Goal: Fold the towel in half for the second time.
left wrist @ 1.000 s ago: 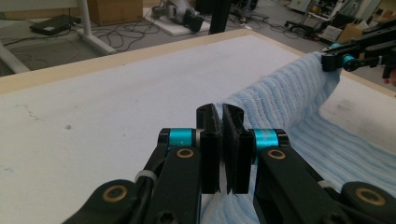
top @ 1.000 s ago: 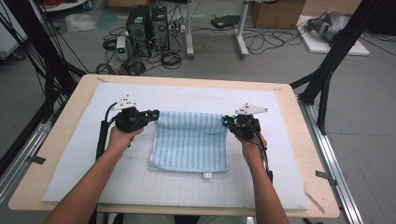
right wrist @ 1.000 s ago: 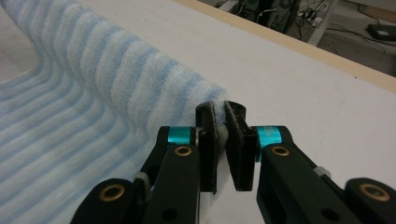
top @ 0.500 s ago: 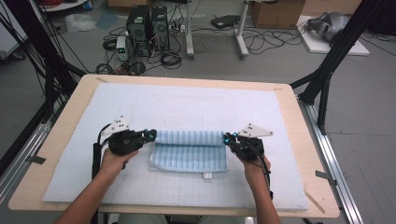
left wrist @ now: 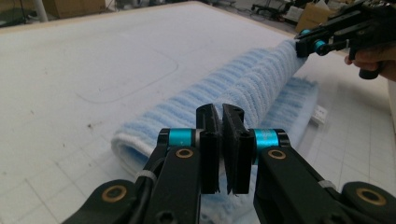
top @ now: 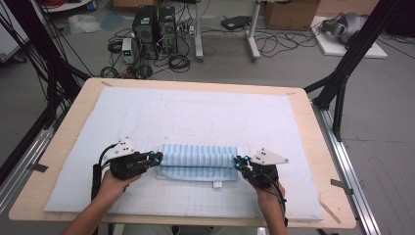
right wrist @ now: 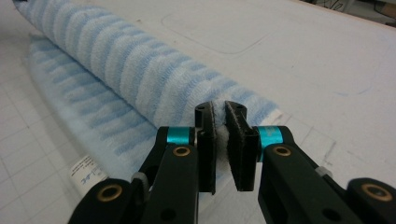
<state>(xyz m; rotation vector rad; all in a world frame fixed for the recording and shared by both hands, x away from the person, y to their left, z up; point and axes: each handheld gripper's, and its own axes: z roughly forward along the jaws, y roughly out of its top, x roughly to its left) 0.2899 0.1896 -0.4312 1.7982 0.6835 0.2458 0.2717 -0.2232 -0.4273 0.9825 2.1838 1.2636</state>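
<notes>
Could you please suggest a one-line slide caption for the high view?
Two hand-held grippers, left and right, pinch opposite ends of a blue striped towel, folding it over on the mat.

Wooden table (top: 323, 147); pale mat (top: 195, 117) on it, striped towel (top: 198, 156) atop

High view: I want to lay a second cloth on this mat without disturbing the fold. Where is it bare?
The far half of the mat, beyond the striped towel, is bare. So are the strips outside the left gripper and the right gripper. The near middle is crowded: both grippers are shut on the towel's ends, with the person's forearms coming in there.
</notes>
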